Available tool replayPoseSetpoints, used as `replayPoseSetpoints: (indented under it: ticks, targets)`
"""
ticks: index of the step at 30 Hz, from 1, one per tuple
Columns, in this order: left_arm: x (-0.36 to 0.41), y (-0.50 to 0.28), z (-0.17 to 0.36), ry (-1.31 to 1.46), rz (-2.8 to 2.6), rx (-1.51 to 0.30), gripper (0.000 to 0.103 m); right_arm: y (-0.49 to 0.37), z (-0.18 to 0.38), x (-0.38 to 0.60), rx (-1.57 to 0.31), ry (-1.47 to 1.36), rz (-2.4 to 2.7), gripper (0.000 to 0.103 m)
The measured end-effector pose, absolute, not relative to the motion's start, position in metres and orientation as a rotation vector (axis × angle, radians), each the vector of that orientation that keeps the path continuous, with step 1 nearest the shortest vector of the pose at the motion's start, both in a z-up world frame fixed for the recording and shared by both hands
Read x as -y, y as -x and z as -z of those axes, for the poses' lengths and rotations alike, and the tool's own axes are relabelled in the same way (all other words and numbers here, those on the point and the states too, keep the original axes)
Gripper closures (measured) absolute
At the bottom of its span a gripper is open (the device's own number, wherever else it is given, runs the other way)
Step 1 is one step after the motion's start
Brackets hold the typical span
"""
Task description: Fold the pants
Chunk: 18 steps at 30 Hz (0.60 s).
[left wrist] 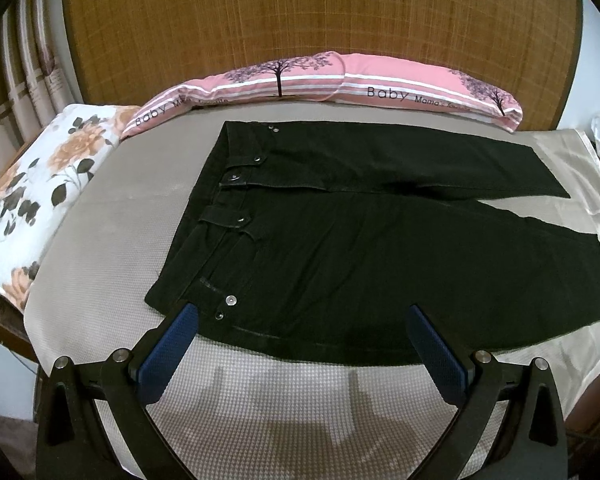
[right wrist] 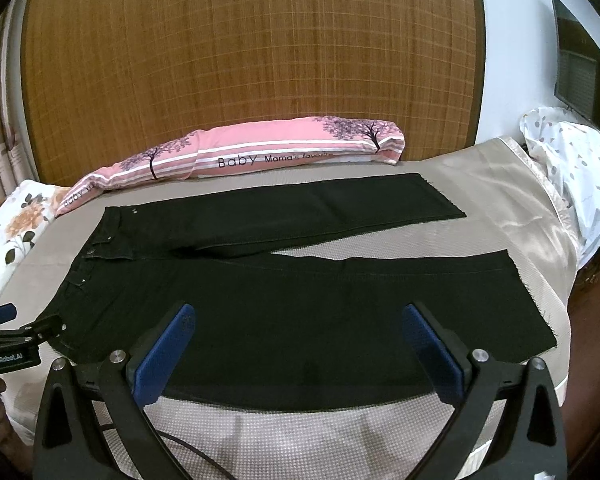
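Note:
Black pants lie flat on the bed, waistband to the left, both legs spread out to the right; they also show in the right wrist view. My left gripper is open and empty, over the near edge of the pants by the waistband. My right gripper is open and empty, over the near leg's front edge. The left gripper also shows at the left edge of the right wrist view.
The bed has a beige sheet. A pink striped bolster lies along the far side under a woven headboard. A floral pillow lies at the left, a white spotted pillow at the right.

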<state>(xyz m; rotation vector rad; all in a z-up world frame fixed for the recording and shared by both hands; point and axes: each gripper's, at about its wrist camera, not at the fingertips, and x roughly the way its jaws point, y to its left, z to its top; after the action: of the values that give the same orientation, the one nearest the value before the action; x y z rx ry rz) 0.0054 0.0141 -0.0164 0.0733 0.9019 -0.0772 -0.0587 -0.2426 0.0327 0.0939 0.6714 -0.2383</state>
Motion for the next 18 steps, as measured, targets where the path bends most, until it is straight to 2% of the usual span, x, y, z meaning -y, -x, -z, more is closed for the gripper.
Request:
replayPoseSetpoints:
  ticks: [18]
  targets:
    - [-0.0118, -0.009, 0.0111, -0.09, 0.066, -0.883, 0.0, 0.0553, -0.035, 0.2497, -0.664, -0.105, 0.242, 0.0]
